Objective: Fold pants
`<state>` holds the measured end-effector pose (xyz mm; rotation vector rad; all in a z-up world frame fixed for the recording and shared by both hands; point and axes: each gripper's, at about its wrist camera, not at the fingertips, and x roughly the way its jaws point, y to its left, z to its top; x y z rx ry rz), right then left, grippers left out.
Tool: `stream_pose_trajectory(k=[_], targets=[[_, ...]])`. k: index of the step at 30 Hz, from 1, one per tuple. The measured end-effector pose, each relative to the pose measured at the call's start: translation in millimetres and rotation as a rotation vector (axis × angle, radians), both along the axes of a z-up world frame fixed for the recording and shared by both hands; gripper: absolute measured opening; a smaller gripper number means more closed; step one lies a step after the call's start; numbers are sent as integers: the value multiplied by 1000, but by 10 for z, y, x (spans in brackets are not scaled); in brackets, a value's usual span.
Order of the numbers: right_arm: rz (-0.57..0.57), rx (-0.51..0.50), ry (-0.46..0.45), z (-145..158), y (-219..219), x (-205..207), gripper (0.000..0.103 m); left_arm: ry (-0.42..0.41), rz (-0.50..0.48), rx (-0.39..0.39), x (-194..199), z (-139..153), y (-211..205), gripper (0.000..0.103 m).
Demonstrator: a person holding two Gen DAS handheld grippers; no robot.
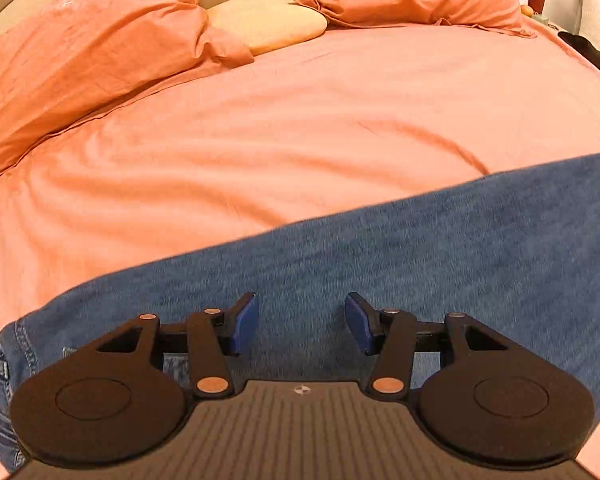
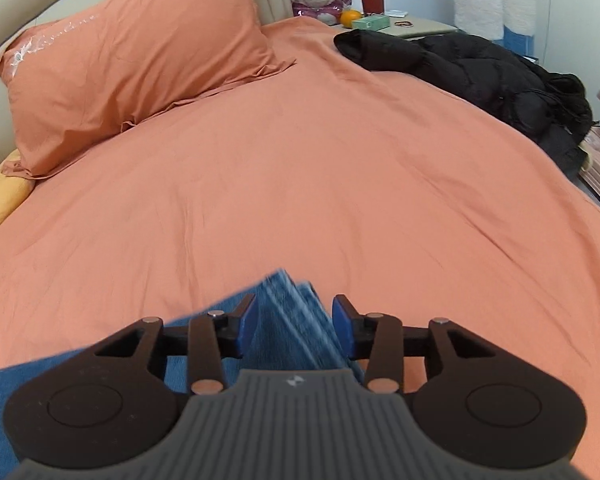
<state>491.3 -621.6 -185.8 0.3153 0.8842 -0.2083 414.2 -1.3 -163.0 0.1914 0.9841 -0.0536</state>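
Blue denim pants [image 1: 400,264] lie flat on the wrinkled orange sheet [image 1: 260,132], both the left gripper [image 1: 301,322] and right gripper [image 2: 293,326] spread apart above them; pillow [image 2: 120,76] embroidery unreadable.

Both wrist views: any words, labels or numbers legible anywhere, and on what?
None can be read.
Pillow: pale script embroidery near its top edge, too blurred to read.
Gripper bodies: a small white mark on each, a symbol, not text.
Green box: no legible print.
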Motion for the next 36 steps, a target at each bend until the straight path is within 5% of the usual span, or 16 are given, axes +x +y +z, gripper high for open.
stream_pose_trajectory(k=[3,6,8,13,19,23,30,36], targets=[[4,8,10,-115,-24,193,37,2,11,-7,42,-46,-1,59],[49,21,14,-188,2,298,8,9,37,-8,113,-103,43,59],[81,-43,22,-183,97,334,0,9,49,-15,140,-128,78,59],[-2,-177,4,-76,145,365,0,-38,53,-53,172,-101,71,59],[-47,-226,125,-376,177,505,0,-39,3,-61,269,-170,-162,59],[-144,-149,146,-378,-117,335,12,-25,-15,-42,390,-241,-318,59],[-18,9,101,-136,-347,-169,49,-47,-155,-60,413,-156,-813,59],[46,112,138,-276,-415,-459,47,-51,-321,-64,373,-102,-1470,58]])
